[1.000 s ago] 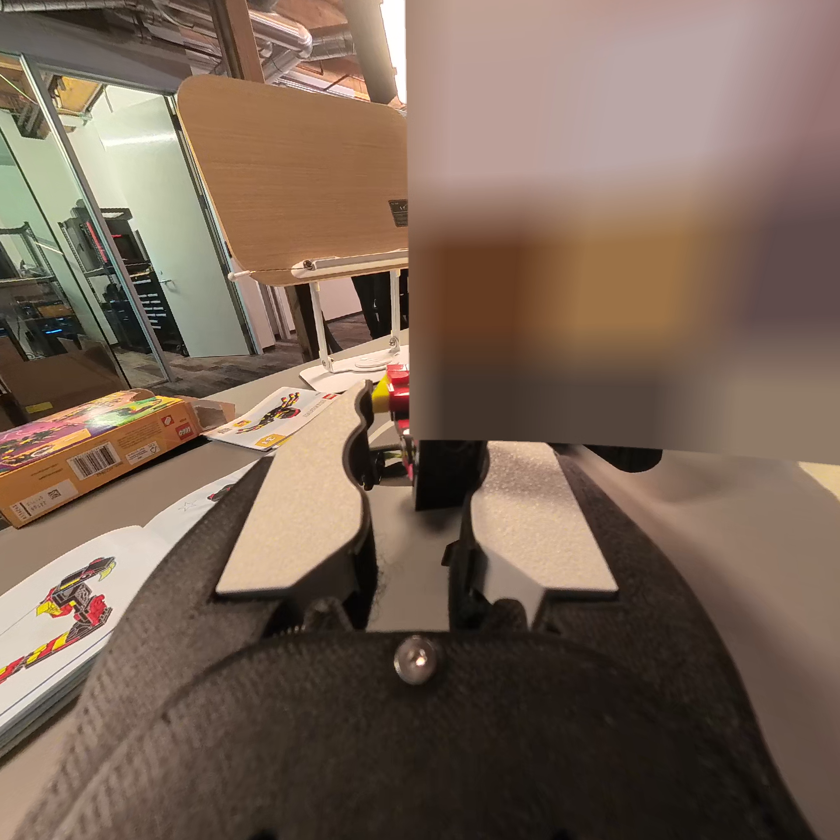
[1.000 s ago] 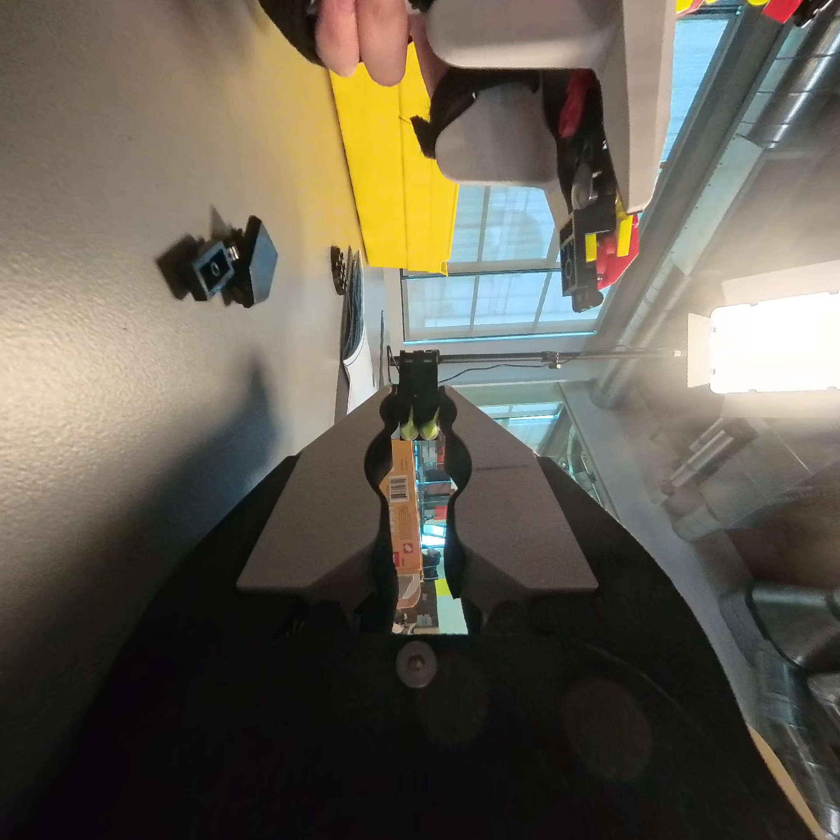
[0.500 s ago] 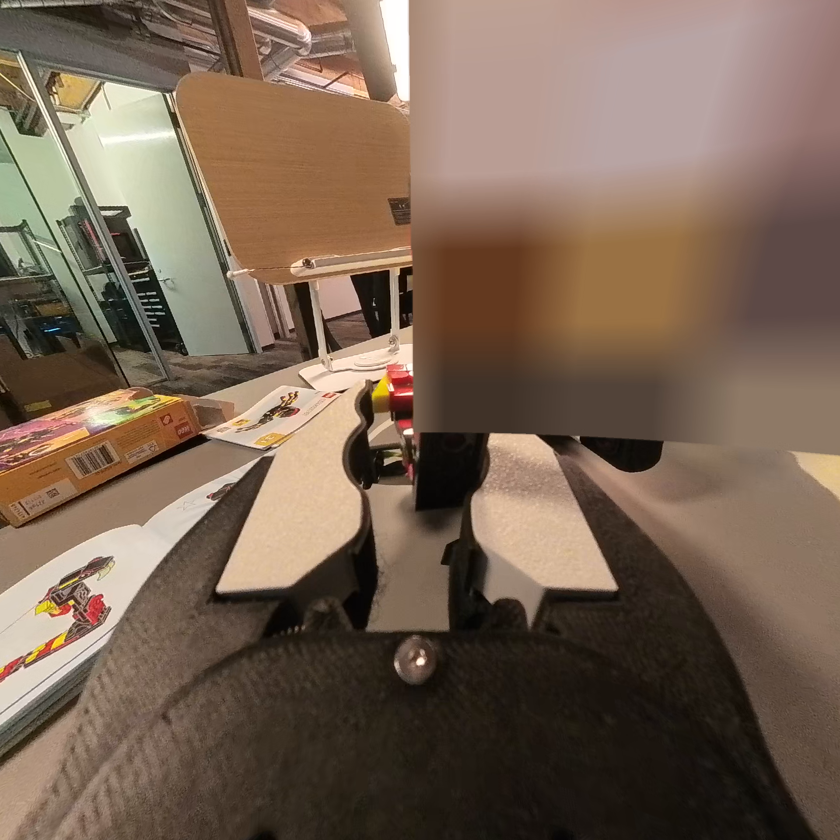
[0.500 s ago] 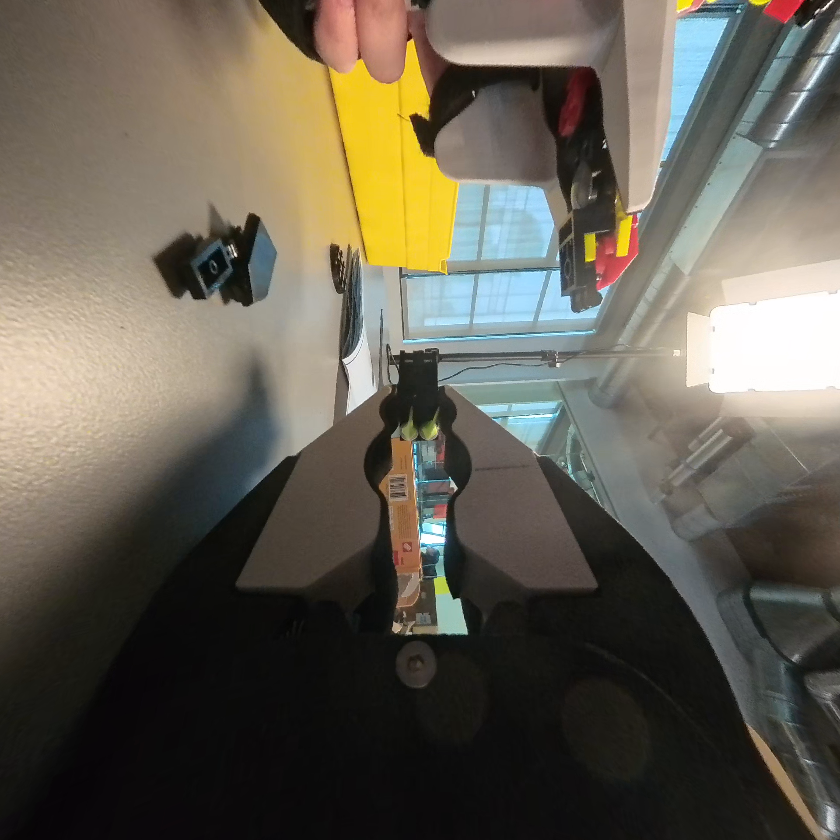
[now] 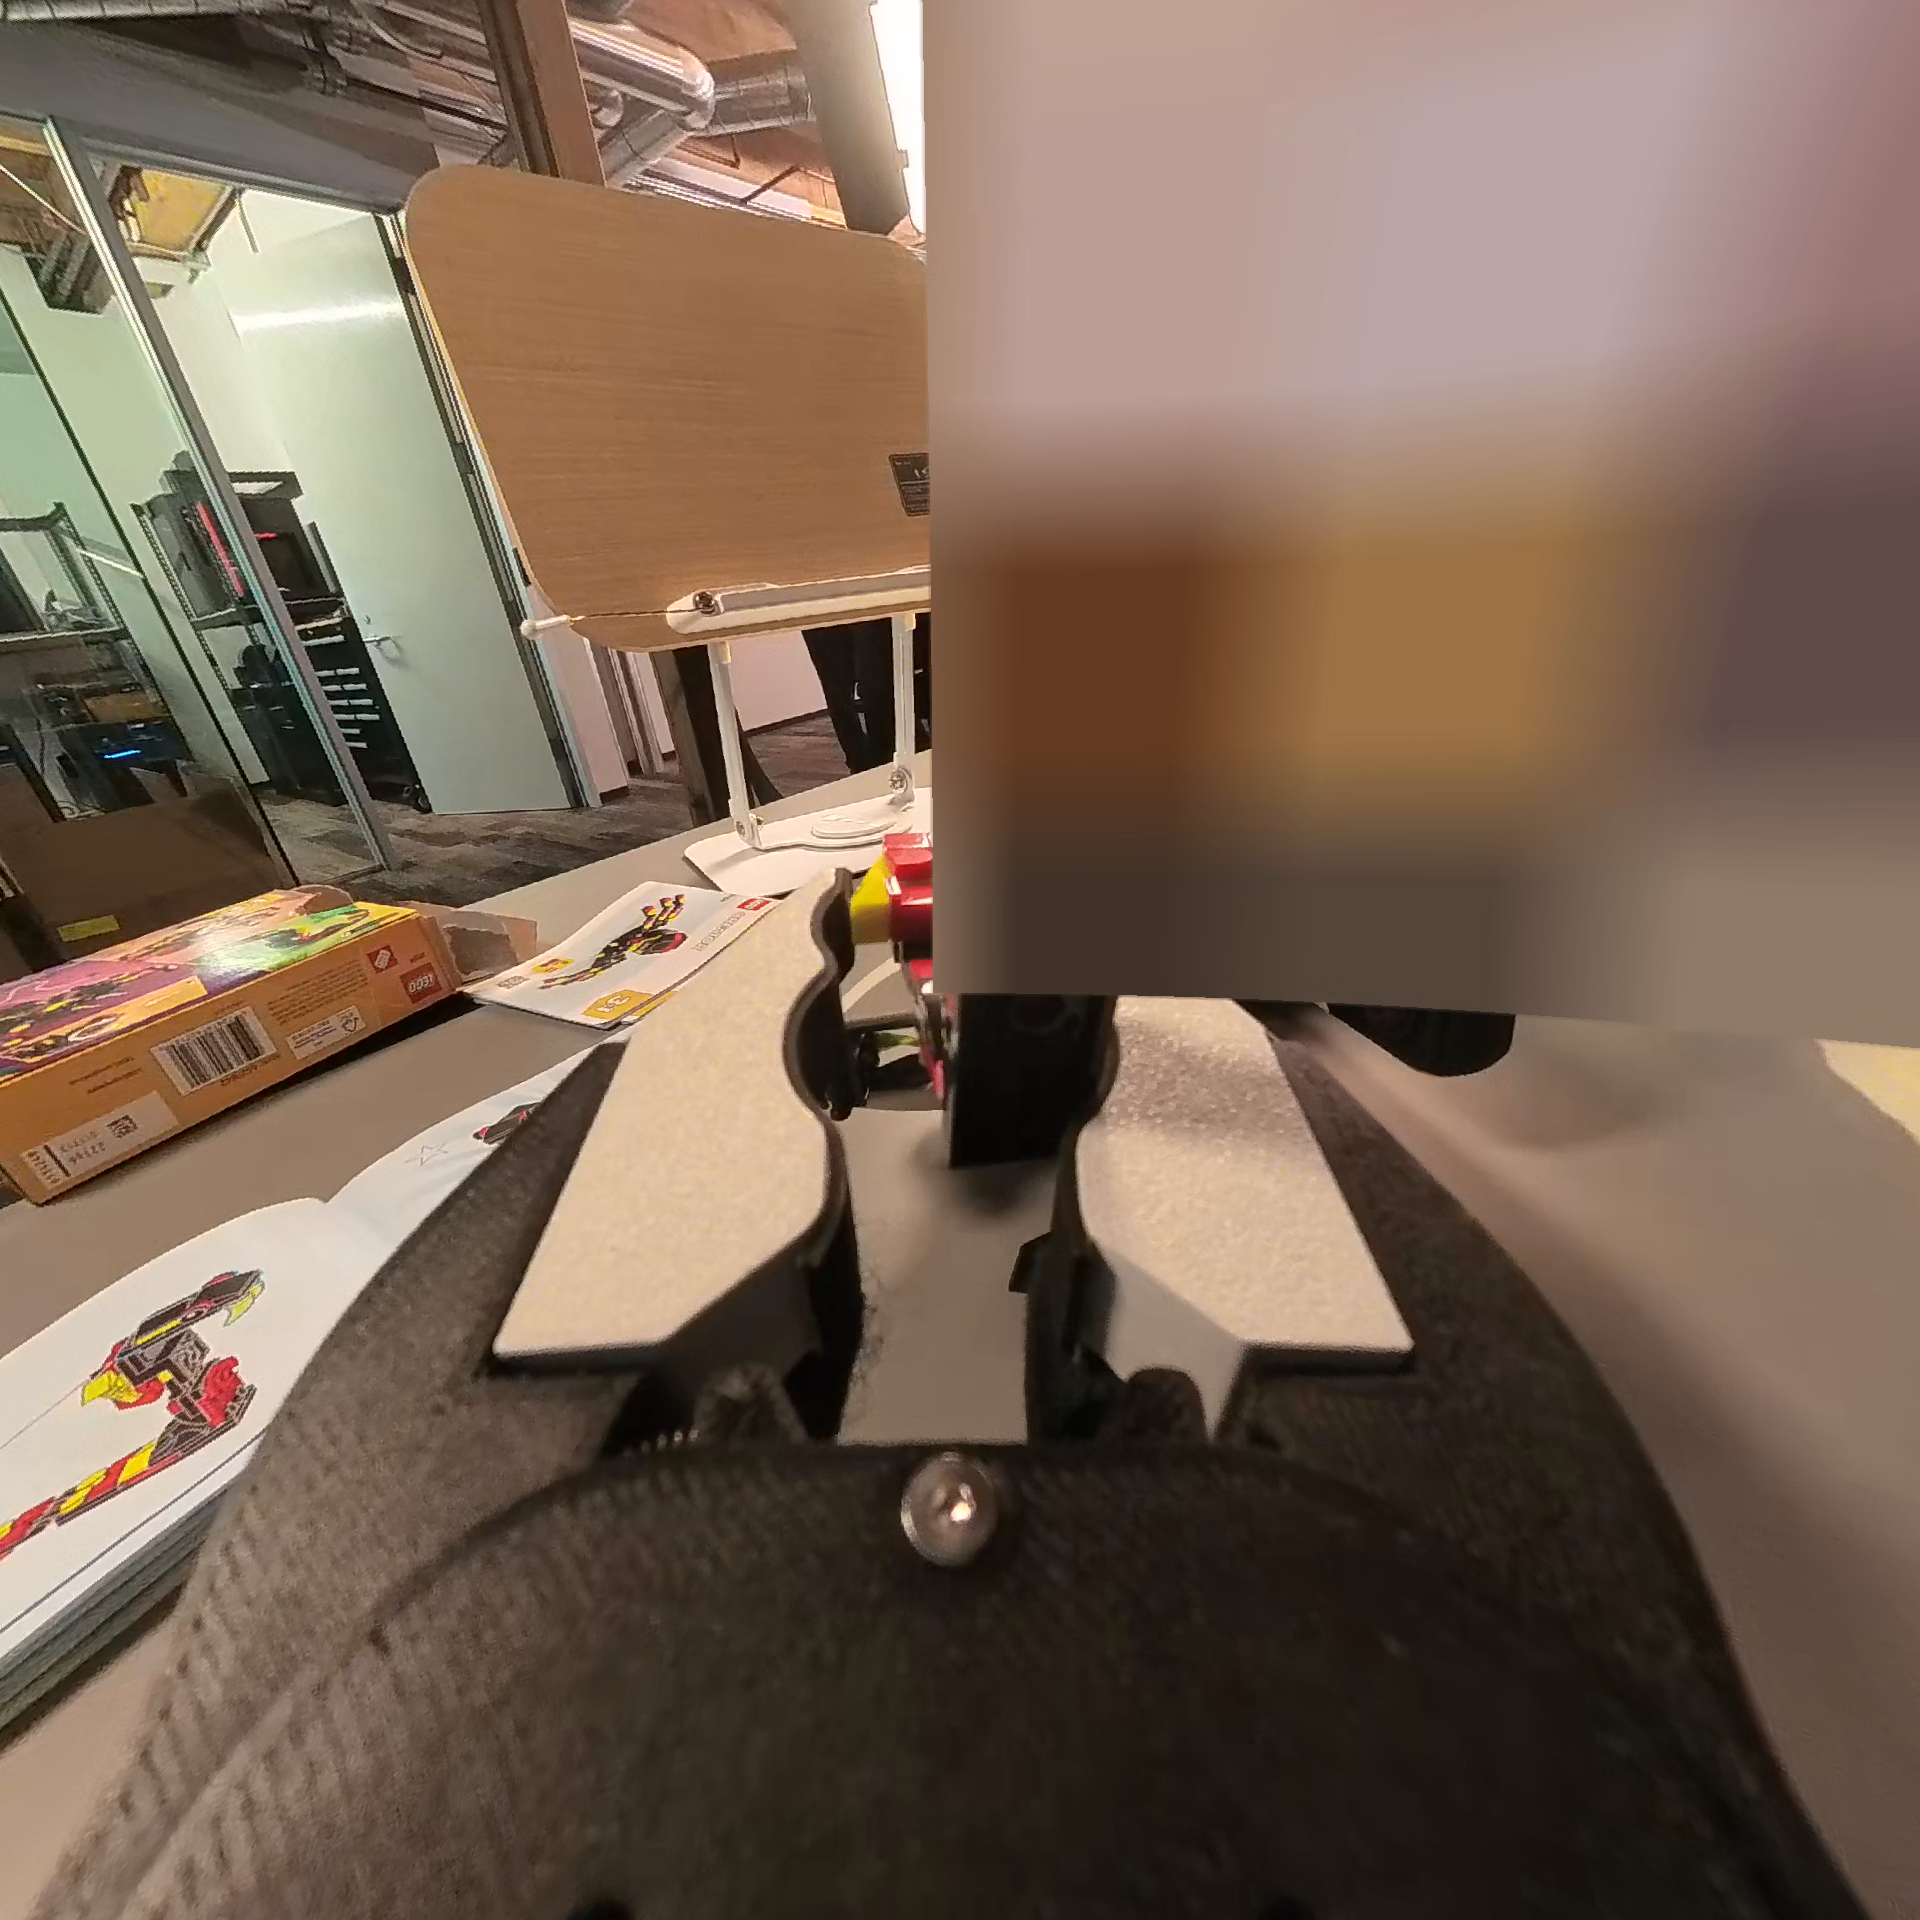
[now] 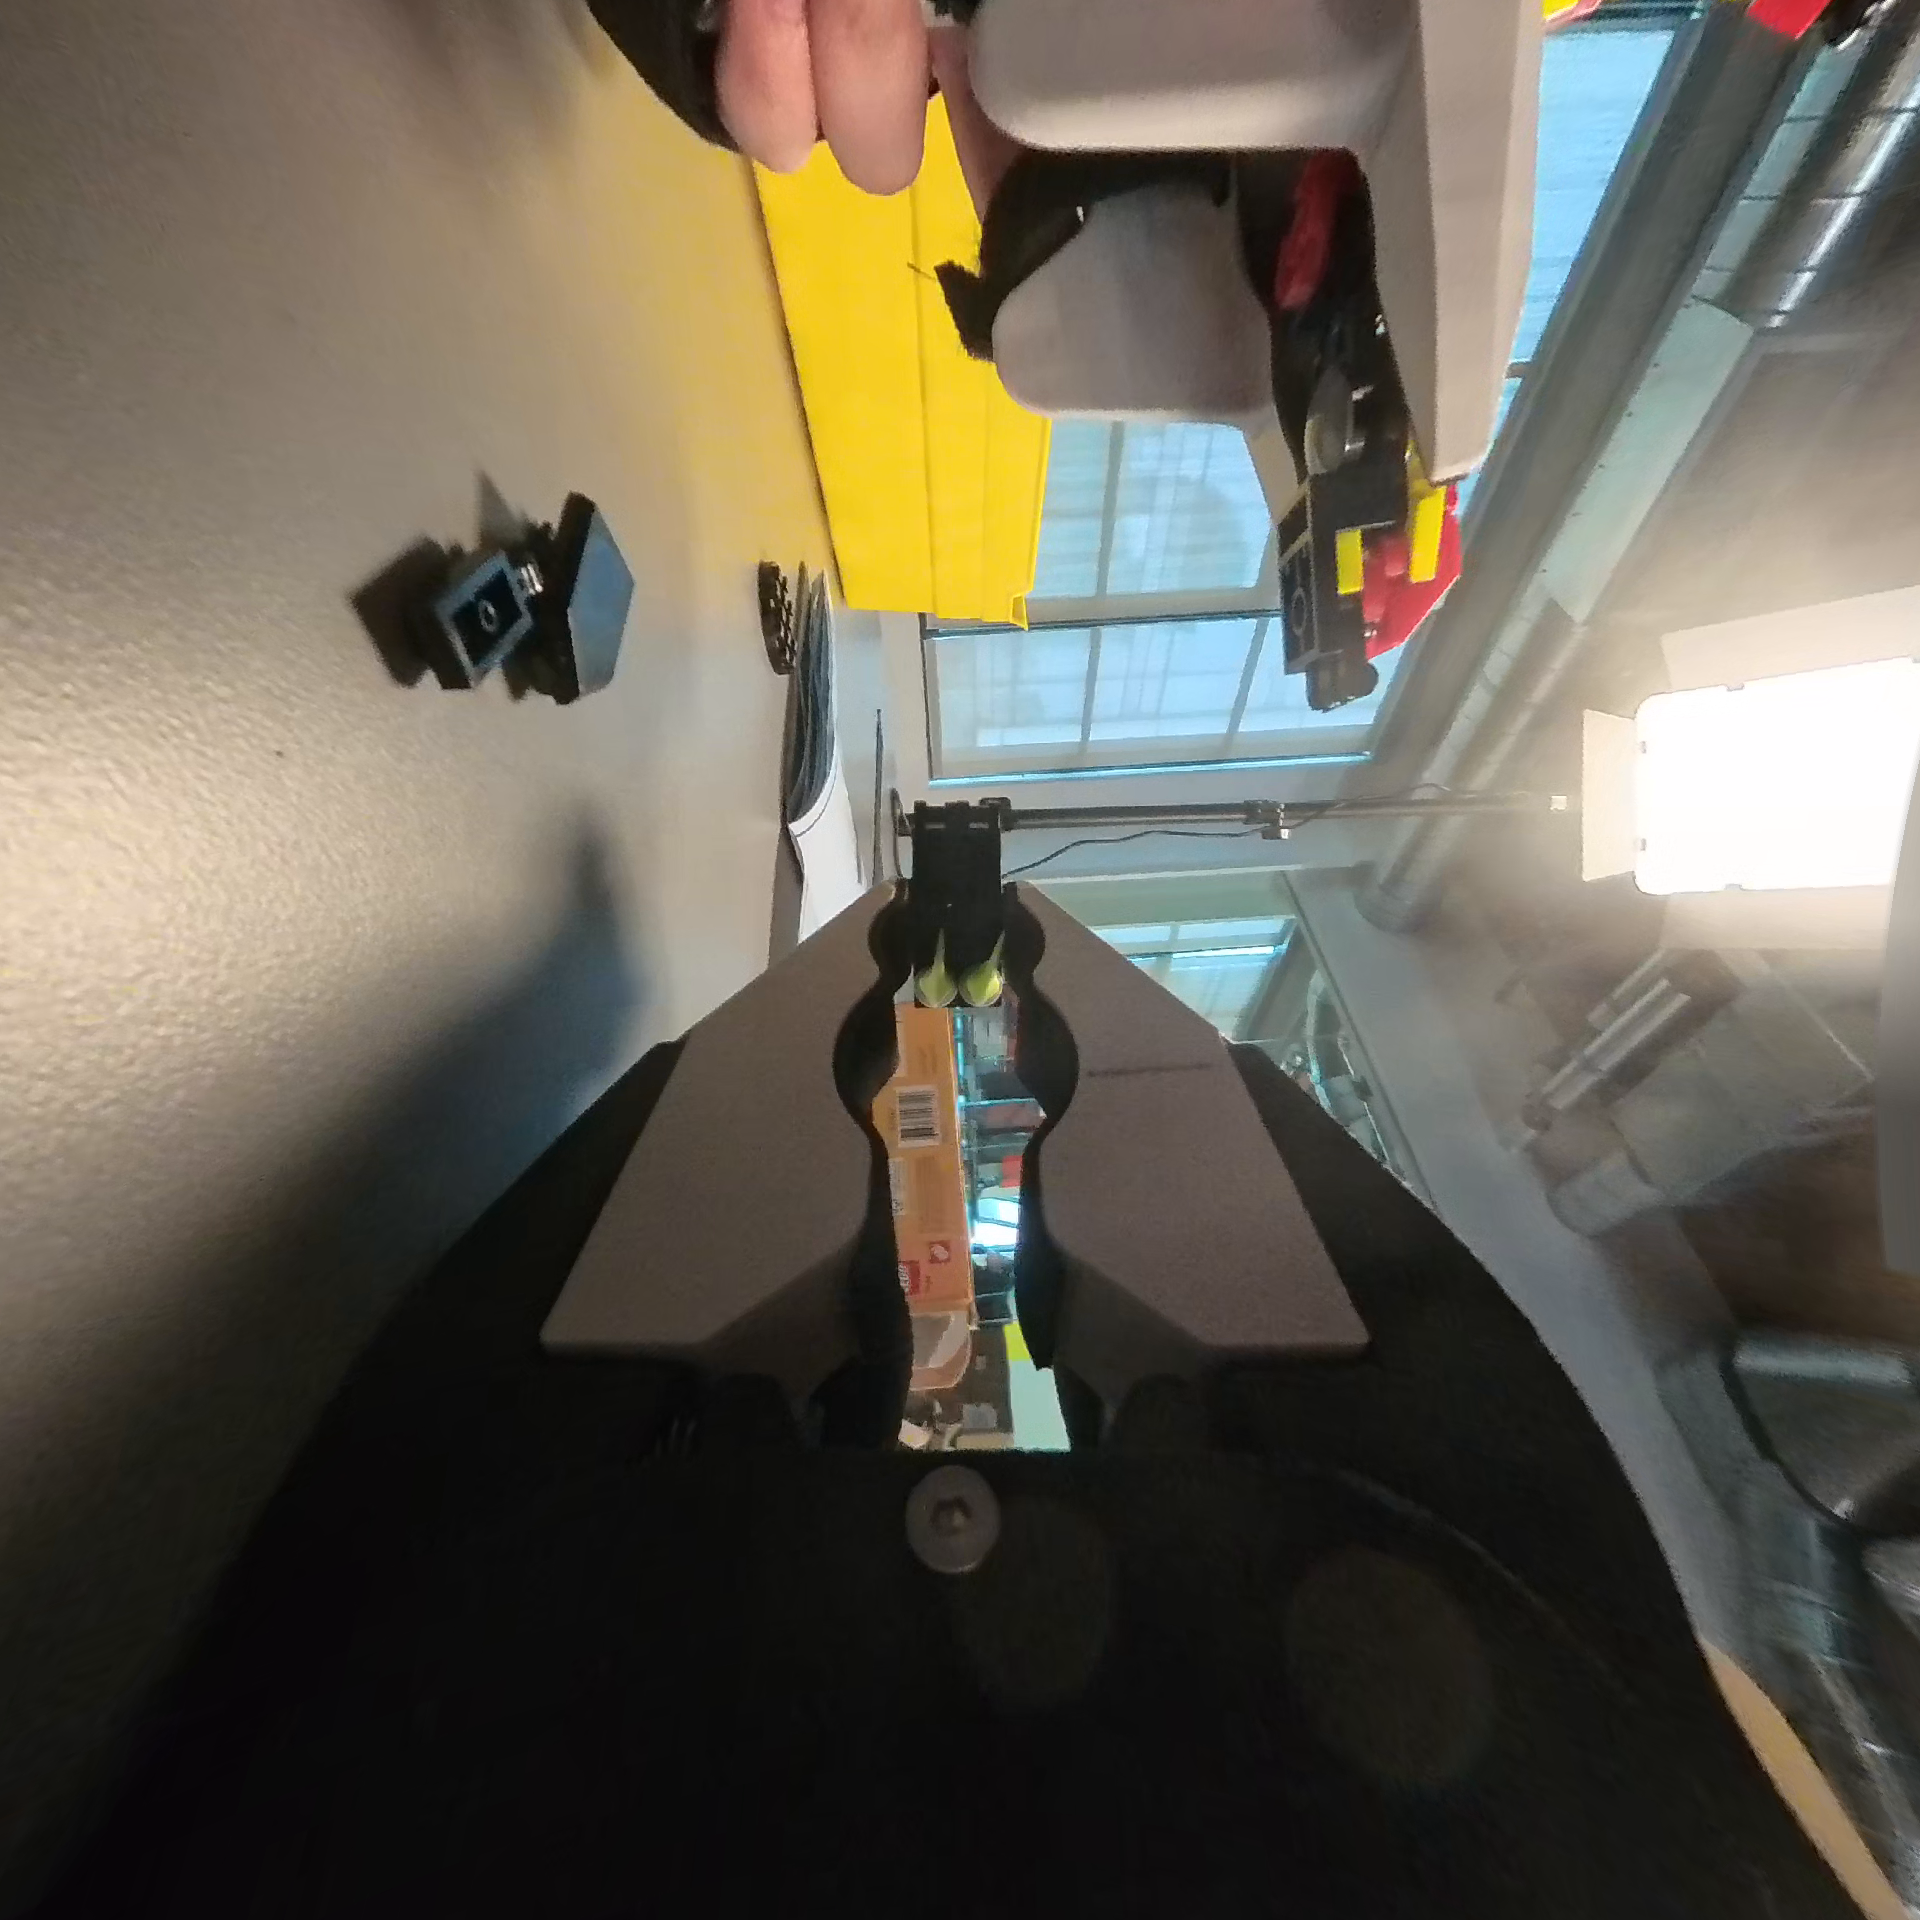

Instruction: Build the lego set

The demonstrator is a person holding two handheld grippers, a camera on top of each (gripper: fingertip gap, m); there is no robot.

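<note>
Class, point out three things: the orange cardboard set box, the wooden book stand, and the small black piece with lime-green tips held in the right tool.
Orange cardboard set box [image 5: 223, 1023], left wrist view: its long side.
Wooden book stand [image 5: 665, 416], left wrist view: board centre.
Small black piece with lime-green tips [image 6: 956, 868], right wrist view: black body.

Two grippers show: the left gripper [image 5: 951, 1039] and the right gripper [image 6: 956, 935], each with two fingers. One red, yellow and black lego assembly [image 6: 1351, 540] sits in the left one; one small black lego piece [image 6: 954, 868] with two lime-green tips in the right. One dark brick cluster [image 6: 509, 613] lies on the worktop [image 6: 260, 312]. One orange box [image 5: 197, 1023], two instruction booklets, near [image 5: 125, 1403] and far [image 5: 634, 951], one wooden book stand [image 5: 675, 405], one yellow bin [image 6: 894, 416]
</note>
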